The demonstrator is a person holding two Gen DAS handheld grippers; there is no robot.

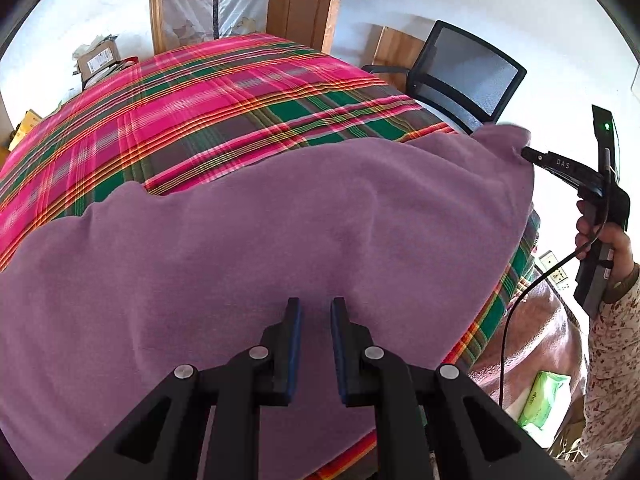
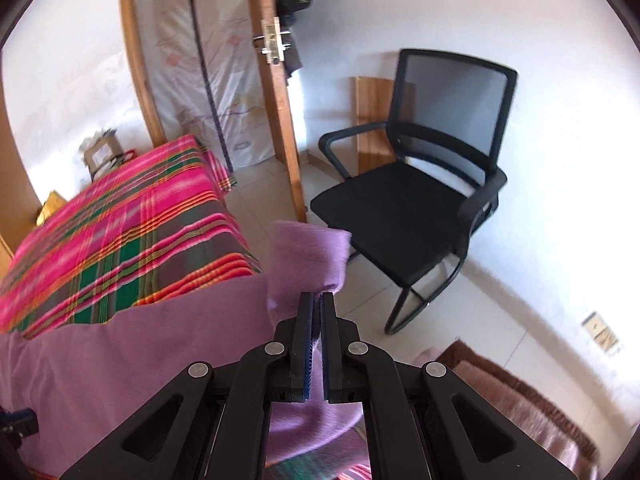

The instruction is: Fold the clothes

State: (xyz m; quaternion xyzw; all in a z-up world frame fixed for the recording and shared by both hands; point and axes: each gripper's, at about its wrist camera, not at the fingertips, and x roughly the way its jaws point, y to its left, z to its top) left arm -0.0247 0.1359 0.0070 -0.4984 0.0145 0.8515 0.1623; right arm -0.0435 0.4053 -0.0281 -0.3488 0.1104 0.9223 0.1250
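— Right gripper (image 2: 317,300) first: its jaws are clamped on a corner of the purple garment (image 2: 132,344), cloth pinched between the pads and lifted off the bed. And the left?

— Left gripper (image 1: 316,308) sits over the near part of the purple garment (image 1: 280,240), jaws a little apart. Its tips may be pressing the fabric or pinching a fold; I cannot tell from this angle.

— How far along is the folding?

— Early, I'd judge. Most of the cloth lies spread across the plaid bedspread (image 1: 200,92), its far edge wavy, one corner raised at the right. No finished fold shows, and the view is blurred there. That corner has to be carried over and laid down, then the rest folded.

— Beyond the bed?

— A black mesh office chair (image 2: 420,192), then the wooden door (image 2: 276,120).
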